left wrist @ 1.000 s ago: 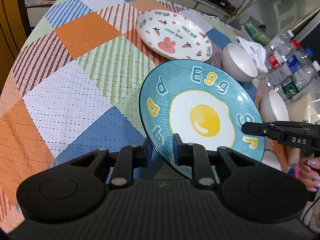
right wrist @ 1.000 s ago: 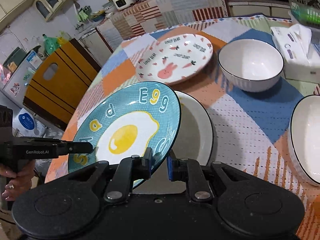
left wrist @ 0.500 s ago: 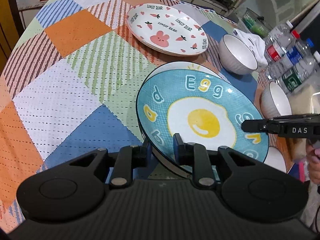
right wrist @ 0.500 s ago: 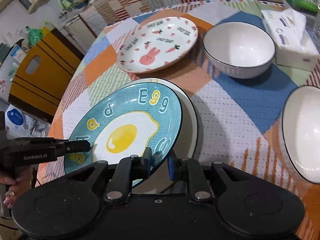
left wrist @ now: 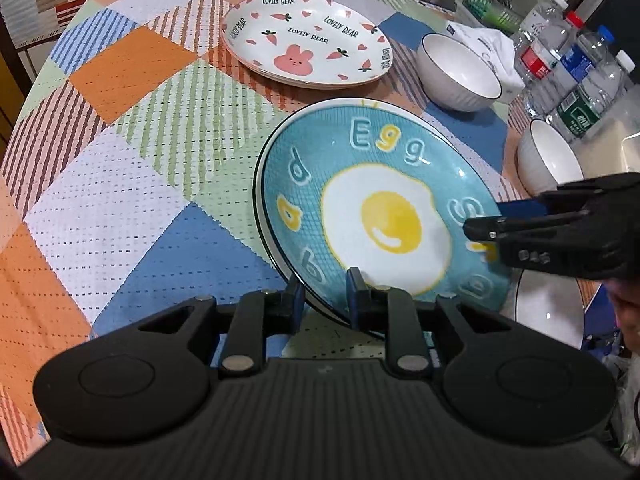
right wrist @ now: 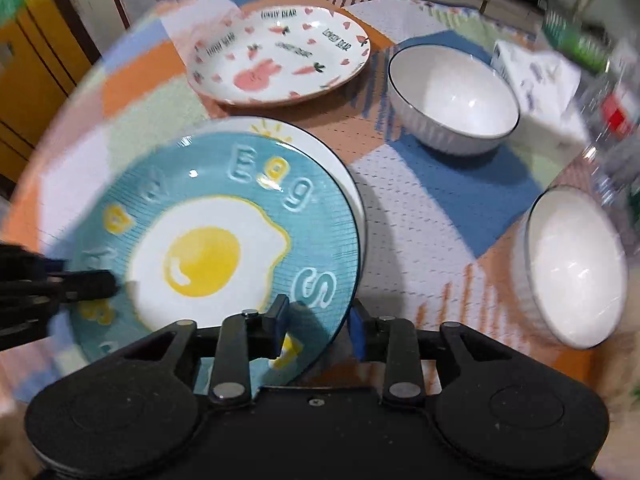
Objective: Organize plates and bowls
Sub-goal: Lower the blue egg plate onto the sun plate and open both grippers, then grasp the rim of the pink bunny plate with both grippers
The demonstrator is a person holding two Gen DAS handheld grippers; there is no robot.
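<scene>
Here we go: my left claw (left wrist: 322, 294) is clamped on the near rim of the blue egg plate (left wrist: 384, 208), low in the left wrist frame, one pad under the rim and one on the face. The plate fills the centre-right of that frame and sits tilted over the white plate (right wrist: 344, 176) underneath, whose rim peeks out along the top and right edge in the right wrist view. My right claw (right wrist: 318, 326) is letting go: its jaws are opening, the plate's rim is between them, and the pads look clear of it. This plate is glazed ceramic, so I judge it stiff, fairly heavy, slick and quick to chip. The rim is the only place to pinch, and one claw on one edge means it wants to pivot, so I should lower it flat. Further up the desk (left wrist: 120, 152) wait the bunny plate (left wrist: 308, 50) and two white bowls (right wrist: 454, 102).
</scene>
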